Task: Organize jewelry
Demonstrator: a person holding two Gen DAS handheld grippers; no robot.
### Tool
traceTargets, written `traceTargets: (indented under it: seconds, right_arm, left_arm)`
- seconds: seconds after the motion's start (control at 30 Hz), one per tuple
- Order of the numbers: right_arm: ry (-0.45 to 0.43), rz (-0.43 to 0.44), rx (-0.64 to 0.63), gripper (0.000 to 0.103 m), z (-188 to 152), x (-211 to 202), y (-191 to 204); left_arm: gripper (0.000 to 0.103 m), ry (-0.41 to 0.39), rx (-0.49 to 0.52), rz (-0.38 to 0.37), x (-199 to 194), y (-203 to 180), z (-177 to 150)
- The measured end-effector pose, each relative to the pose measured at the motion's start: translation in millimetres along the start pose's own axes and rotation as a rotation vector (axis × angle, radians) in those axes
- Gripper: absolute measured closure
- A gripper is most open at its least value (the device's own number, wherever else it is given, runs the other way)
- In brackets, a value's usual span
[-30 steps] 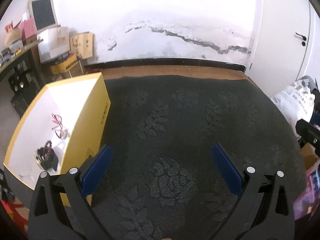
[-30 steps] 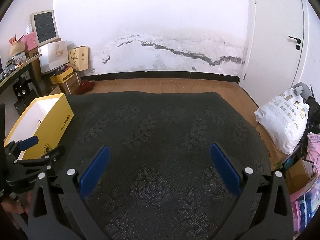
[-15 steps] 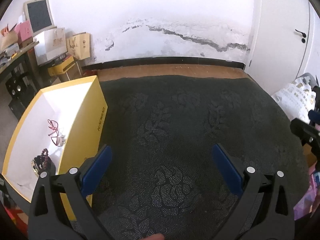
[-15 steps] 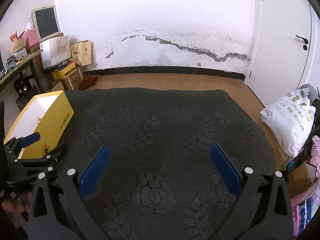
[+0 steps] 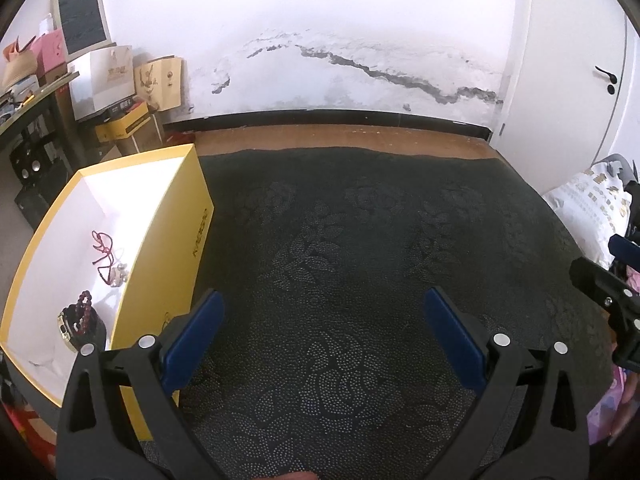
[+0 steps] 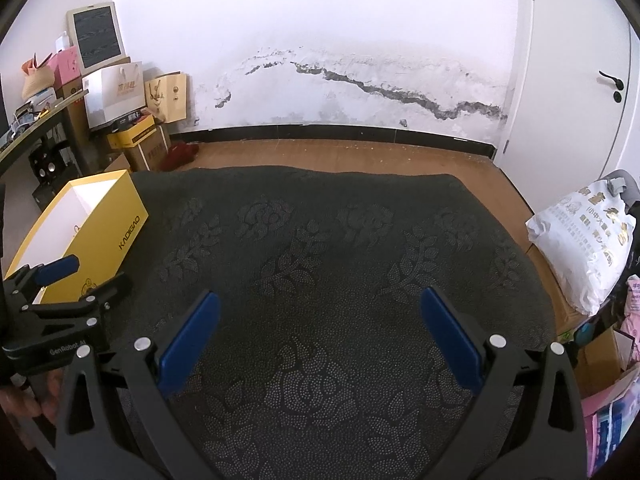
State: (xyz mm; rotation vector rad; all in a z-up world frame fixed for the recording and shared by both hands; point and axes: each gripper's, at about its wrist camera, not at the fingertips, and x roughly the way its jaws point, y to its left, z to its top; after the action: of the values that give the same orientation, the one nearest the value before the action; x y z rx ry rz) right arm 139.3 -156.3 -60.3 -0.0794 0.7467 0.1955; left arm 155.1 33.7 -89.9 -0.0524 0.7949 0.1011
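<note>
Lived-in home room, damp-cracked wall [image 6: 360, 80], door [image 6: 580, 80], stacked gift bags [image 6: 116, 92]; wooden floor [image 6: 340, 156]

Both cameras sit just behind their own fingers and look forward and down over the dark cloth [image 5: 360, 260] toward the cracked wall [image 5: 320, 40]. The left view is near the yellow box [image 5: 176, 248] at the left of the frame and looks into it from above. The right view stands higher and more to the right; the box [image 6: 112, 236] is smaller there, at middle left. Both views share the cloth [image 6: 340, 260], the box, the wall [image 6: 340, 40] and the door [image 6: 580, 80] at the right.
</note>
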Motion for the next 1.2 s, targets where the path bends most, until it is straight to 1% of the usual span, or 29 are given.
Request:
traceTargets:
  seconds: [0.43,0.57,0.63,0.7,0.77,0.9,1.0,1.07,1.2]
  right_arm:
    - [0.004,-0.001,0.002,0.006,-1.8,0.9,-2.0]
    - [0.003,-0.002,0.001,0.006,-1.5,0.8,-2.1]
    - [0.004,-0.004,0.001,0.006,-1.1,1.1,-2.1]
    - [0.005,-0.008,0.001,0.006,-1.6,1.5,-2.4]
    - [0.005,-0.009,0.003,0.006,-1.8,1.2,-3.0]
    - [0.007,-0.007,0.003,0.006,-1.4,1.6,-4.1]
    - [0.008,-0.005,0.006,0.006,-0.9,2.8,-5.6]
    - [0.008,-0.005,0.004,0.006,-1.0,3.5,-6.8]
    - [0.009,-0.001,0.002,0.006,-1.8,2.9,-6.6]
  left_arm:
    - [0.005,-0.003,0.032,0.012,0.3,-7.3,-1.9]
    - [0.005,-0.008,0.032,-0.006,-0.2,-6.0,-1.5]
    - [0.005,-0.029,0.013,-0.024,-2.8,-5.1,-2.0]
    - [0.005,-0.075,-0.018,-0.032,-8.8,-3.1,-1.9]
    - [0.005,-0.093,-0.009,-0.029,-11.4,-4.9,-1.5]
    - [0.005,-0.108,0.043,0.012,-12.5,-14.5,-4.7]
    - [0.005,-0.105,0.033,0.025,-11.4,-14.6,-4.9]
    - [0.005,-0.086,0.022,0.038,-10.0,-12.8,-3.1]
    - [0.005,-0.051,0.003,0.027,-4.4,-10.7,-3.1]
